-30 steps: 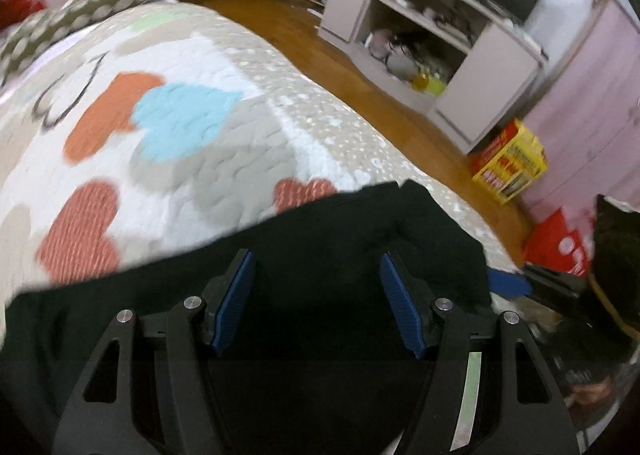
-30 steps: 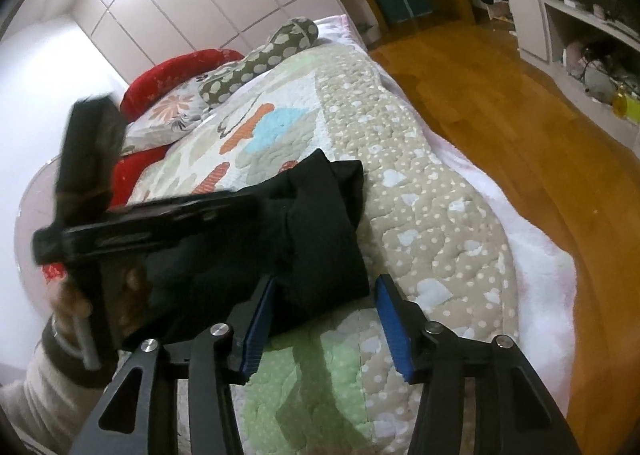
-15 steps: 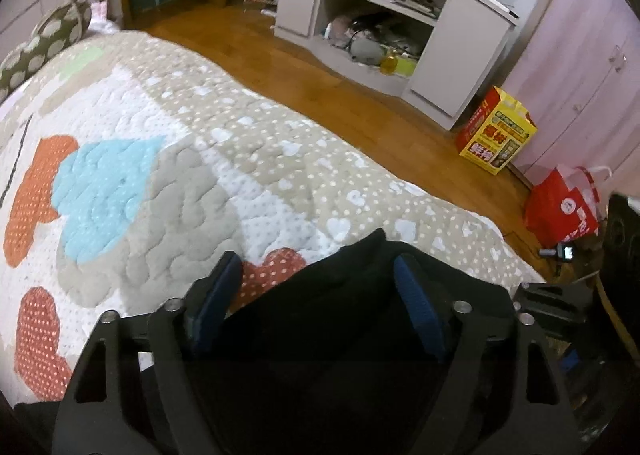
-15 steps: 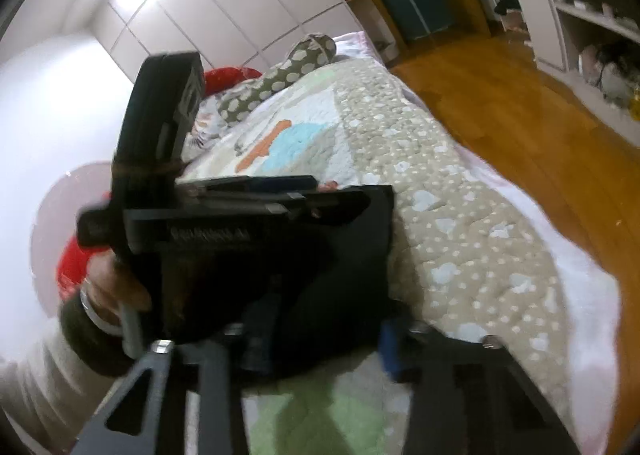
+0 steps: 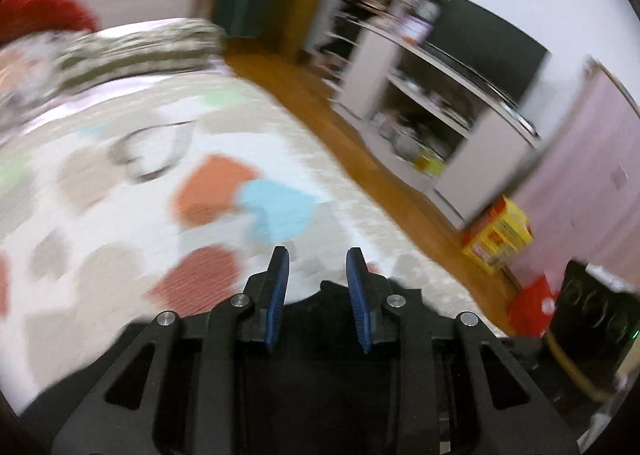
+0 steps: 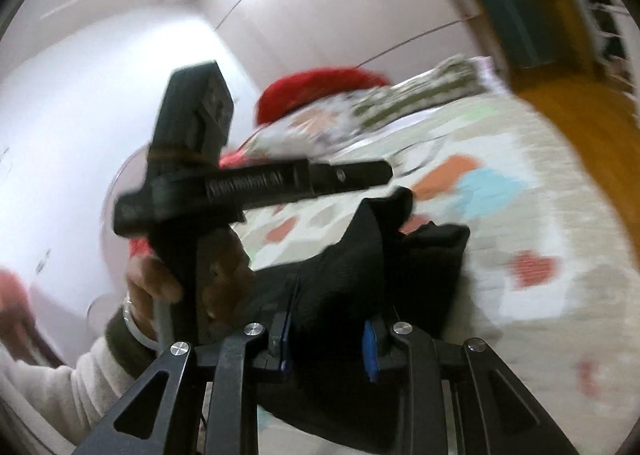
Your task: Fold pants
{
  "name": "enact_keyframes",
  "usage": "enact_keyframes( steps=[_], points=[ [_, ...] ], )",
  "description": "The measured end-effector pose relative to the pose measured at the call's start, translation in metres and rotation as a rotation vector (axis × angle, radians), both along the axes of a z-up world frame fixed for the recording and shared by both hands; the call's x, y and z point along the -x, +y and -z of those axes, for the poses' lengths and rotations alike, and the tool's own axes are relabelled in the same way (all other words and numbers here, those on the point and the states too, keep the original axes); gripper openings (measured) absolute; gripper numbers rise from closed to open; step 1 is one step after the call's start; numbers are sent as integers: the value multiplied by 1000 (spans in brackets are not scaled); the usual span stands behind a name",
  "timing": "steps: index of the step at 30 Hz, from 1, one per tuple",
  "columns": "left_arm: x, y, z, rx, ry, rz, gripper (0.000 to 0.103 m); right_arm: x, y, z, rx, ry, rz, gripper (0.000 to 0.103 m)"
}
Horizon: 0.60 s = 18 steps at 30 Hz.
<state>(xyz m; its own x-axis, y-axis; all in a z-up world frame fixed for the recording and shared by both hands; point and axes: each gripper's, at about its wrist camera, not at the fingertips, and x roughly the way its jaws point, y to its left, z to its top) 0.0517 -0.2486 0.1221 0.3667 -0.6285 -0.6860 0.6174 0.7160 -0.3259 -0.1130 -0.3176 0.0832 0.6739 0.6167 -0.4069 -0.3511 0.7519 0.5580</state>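
Observation:
The black pants (image 6: 360, 263) are bunched and lifted off the heart-patterned quilt (image 6: 520, 223). My right gripper (image 6: 326, 339) is shut on a thick fold of them, the cloth bulging up between its blue pads. My left gripper (image 5: 316, 275) has narrowed jaws with a gap and nothing between the fingertips; black cloth (image 5: 320, 355) lies under its frame. In the right wrist view the left gripper (image 6: 384, 171) shows side-on above the pants, held in a hand. Both views are motion-blurred.
A red pillow (image 5: 44, 15) and a spotted bolster (image 5: 136, 51) lie at the bed's head. A wooden floor (image 5: 380, 183), a white shelf unit (image 5: 432, 111), a yellow box (image 5: 496, 235) and a red bag (image 5: 532, 307) are to the right of the bed.
Both grippers have risen and tilted up. The left jaws have narrowed and now stand past the pants' edge. The right jaws have closed on the pants and lifted them.

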Motion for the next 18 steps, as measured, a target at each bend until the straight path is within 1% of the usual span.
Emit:
enact_keyframes(
  steps=[1, 2, 4, 5, 6, 7, 9, 11, 12, 13, 14, 15, 16, 17, 18],
  points=[
    [1, 16, 2, 0, 5, -35, 28, -7, 18, 9, -3, 24, -40, 28],
    [3, 38, 7, -10, 16, -85, 28, -12, 34, 20, 1, 68, -90, 35],
    [8, 66, 19, -34, 49, -155, 28, -23, 62, 43, 12, 195, -173, 45],
    [13, 75, 26, -47, 65, -179, 28, -22, 74, 51, 1, 251, -234, 45],
    [16, 83, 30, -56, 77, -195, 28, -15, 79, 48, 4, 240, -269, 45],
    [21, 92, 35, -69, 84, -216, 28, -9, 79, 42, 18, 212, -280, 45],
    [31, 102, 40, -92, 78, -240, 28, 6, 70, 24, 32, 152, -308, 47],
    [41, 108, 45, -86, 93, -252, 28, 13, 53, 12, 34, 111, -272, 51],
    [45, 109, 48, -73, 108, -255, 28, 12, 40, 8, 77, 96, -191, 51],
    [49, 110, 51, -57, 121, -258, 28, 11, 33, 8, 106, 96, -138, 51],
    [56, 108, 54, -47, 128, -258, 28, 4, 24, 11, 145, 106, -53, 51],
    [62, 105, 55, -46, 126, -261, 28, -1, 20, 14, 162, 116, -10, 51],
    [66, 100, 57, -55, 122, -268, 36, -8, 17, 18, 173, 126, 17, 51],
    [68, 93, 60, -78, 118, -278, 47, -15, 16, 22, 178, 131, 28, 51],
    [71, 90, 64, -97, 113, -283, 49, -24, 21, 28, 197, 141, 33, 51]
  ],
)
